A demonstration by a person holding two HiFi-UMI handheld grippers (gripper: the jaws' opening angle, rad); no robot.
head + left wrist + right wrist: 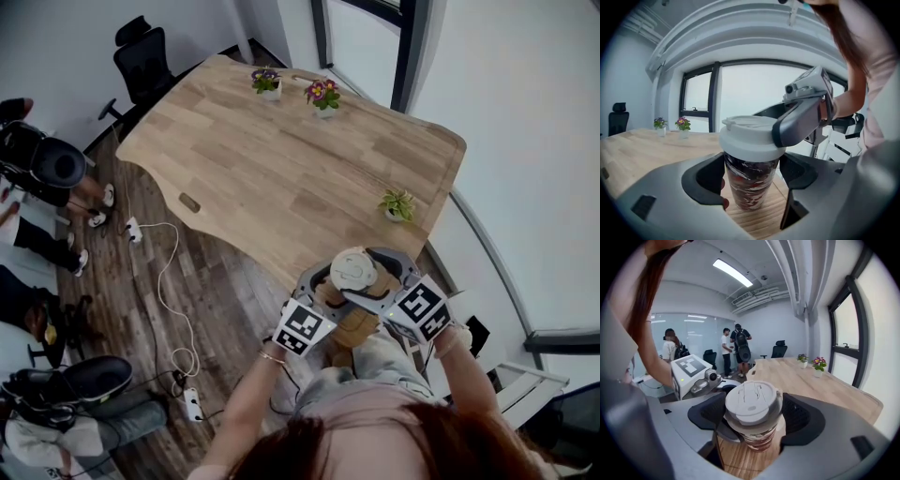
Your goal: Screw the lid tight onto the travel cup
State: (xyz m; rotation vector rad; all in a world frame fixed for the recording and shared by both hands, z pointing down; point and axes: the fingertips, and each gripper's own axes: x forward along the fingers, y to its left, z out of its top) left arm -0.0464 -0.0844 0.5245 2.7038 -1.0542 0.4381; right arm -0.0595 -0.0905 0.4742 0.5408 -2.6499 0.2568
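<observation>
The travel cup (751, 180), dark with a red and white pattern, stands upright on the wooden table (281, 178) near its front edge. Its white lid (752, 401) sits on top, slightly tilted in the right gripper view. My left gripper (751, 176) is shut on the cup's body below the lid. Higher up, my right gripper (753, 411) is shut on the lid, one finger (801, 122) lying against the lid's rim. In the head view both grippers meet at the lid (353, 270), the left gripper (333, 298) below the right gripper (373, 277).
Two flower pots (267, 82) (323, 96) stand at the table's far end and a small green plant (397, 206) at its right edge. A black office chair (141, 56) is beyond. Cables and a power strip (192, 405) lie on the floor, with people (42, 169) at the left.
</observation>
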